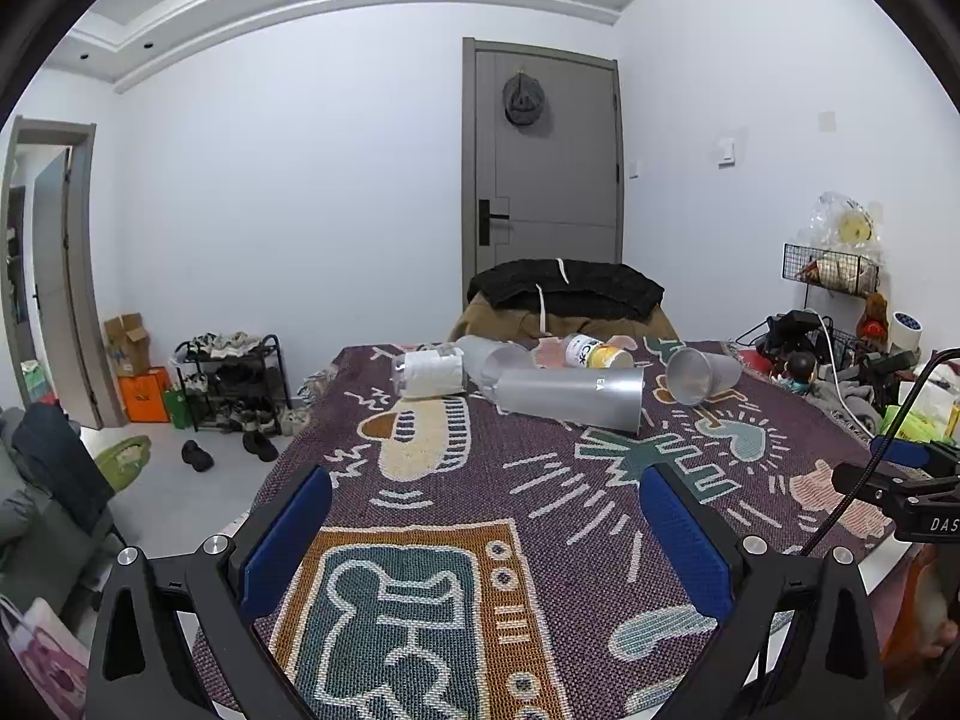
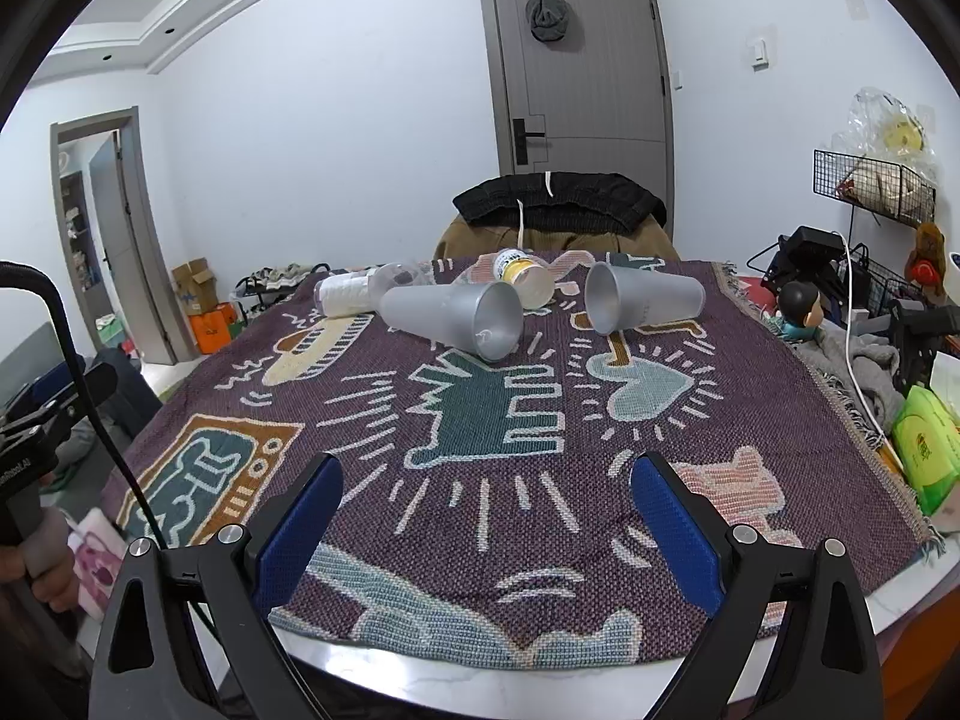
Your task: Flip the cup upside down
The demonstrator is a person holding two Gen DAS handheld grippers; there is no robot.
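Two frosted grey plastic cups lie on their sides on the patterned cloth. The larger cup (image 1: 570,396) (image 2: 456,318) lies near the far middle, its mouth facing right and towards me. The smaller cup (image 1: 702,375) (image 2: 642,300) lies to its right, mouth facing left. My left gripper (image 1: 486,540) is open and empty above the near left of the cloth. My right gripper (image 2: 486,528) is open and empty above the near edge, well short of both cups.
A clear bottle with a white label (image 1: 429,369) (image 2: 348,294) and a yellow-labelled bottle (image 1: 600,353) (image 2: 522,267) lie behind the cups. A chair with dark clothes (image 2: 558,204) stands beyond the table. Clutter, cables and a green packet (image 2: 924,450) line the right side.
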